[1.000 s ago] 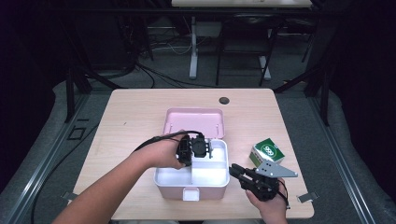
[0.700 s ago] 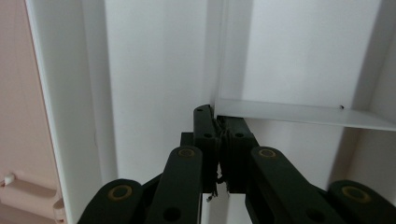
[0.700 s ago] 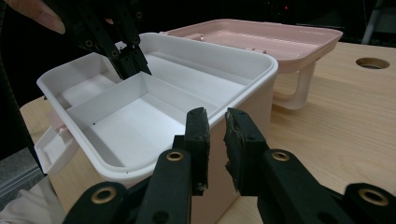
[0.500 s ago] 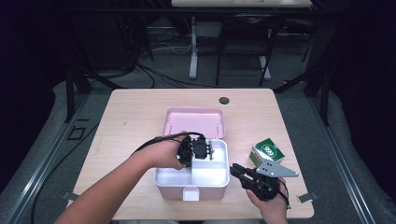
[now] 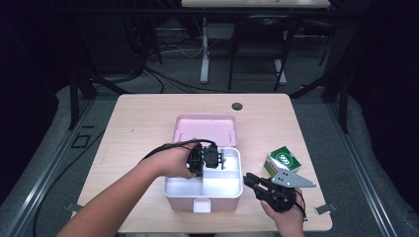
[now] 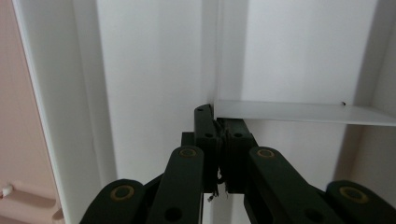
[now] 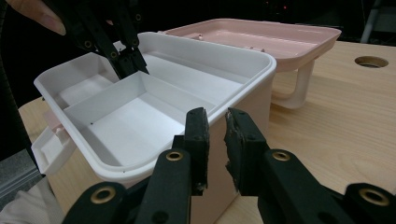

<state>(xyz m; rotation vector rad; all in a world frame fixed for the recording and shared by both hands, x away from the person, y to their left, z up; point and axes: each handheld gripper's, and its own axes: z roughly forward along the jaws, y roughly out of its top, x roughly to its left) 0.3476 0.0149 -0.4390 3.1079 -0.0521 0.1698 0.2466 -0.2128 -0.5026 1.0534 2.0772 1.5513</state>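
A pink box stands open near the table's front, its lid laid back behind it. A white tray with divider walls sits in the box. My left gripper reaches down into the tray from the left, shut on a thin divider wall; the right gripper view shows its black fingertips where the dividers meet. My right gripper lies low at the box's right side. Its jaws pinch the white tray's rim at the near corner.
A small green carton stands on the table right of the box, just behind my right gripper's grey plate. A round cable hole lies near the table's far edge. Bare wood stretches right of the box.
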